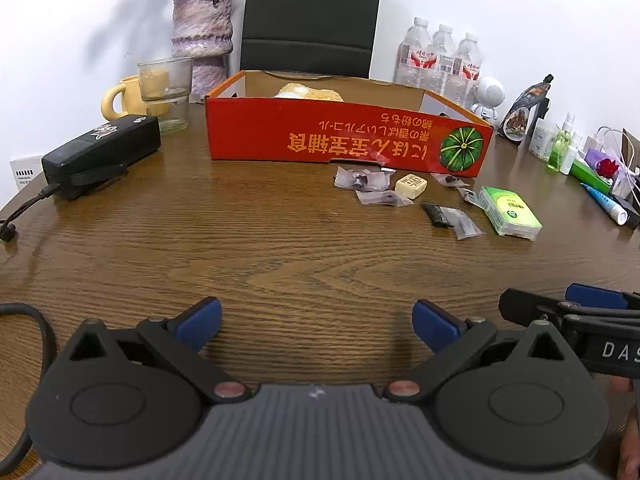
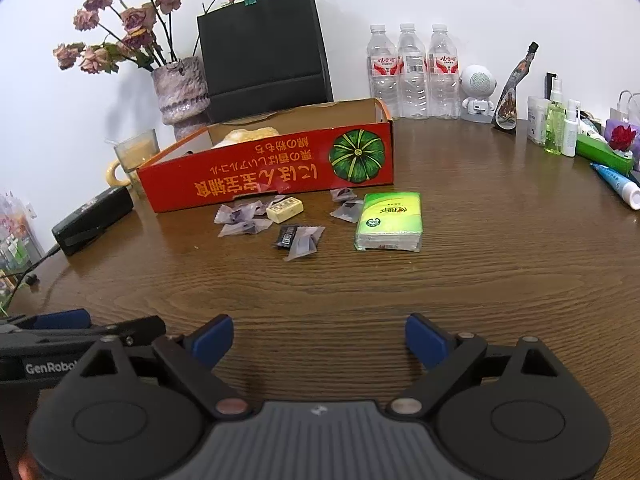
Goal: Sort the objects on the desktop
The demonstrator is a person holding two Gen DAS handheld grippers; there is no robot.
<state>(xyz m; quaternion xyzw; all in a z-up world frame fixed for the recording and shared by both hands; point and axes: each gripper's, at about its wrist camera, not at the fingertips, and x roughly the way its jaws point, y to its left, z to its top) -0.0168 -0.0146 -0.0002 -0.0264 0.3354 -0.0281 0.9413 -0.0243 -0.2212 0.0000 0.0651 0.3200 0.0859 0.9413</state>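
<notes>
Wooden table [image 2: 480, 280] carries the items to be sorted: a green tissue pack [image 2: 389, 222], a yellow block [image 2: 285, 210], a black sachet [image 2: 286, 237] and several clear wrappers [image 2: 242, 220]. All lie just in front of the red box [image 2: 264, 176], at 12 o'clock from both grippers. The right gripper [image 2: 319, 340] has its fingers spread wide with nothing between them. The left gripper [image 1: 317, 322] is likewise spread and empty. Both hover over bare wood, well short of the items. Step in hand, by judgement: approach, before the first pick. The next move calls for advancing toward 12 o'clock, centring one item between the fingers, then closing.
</notes>
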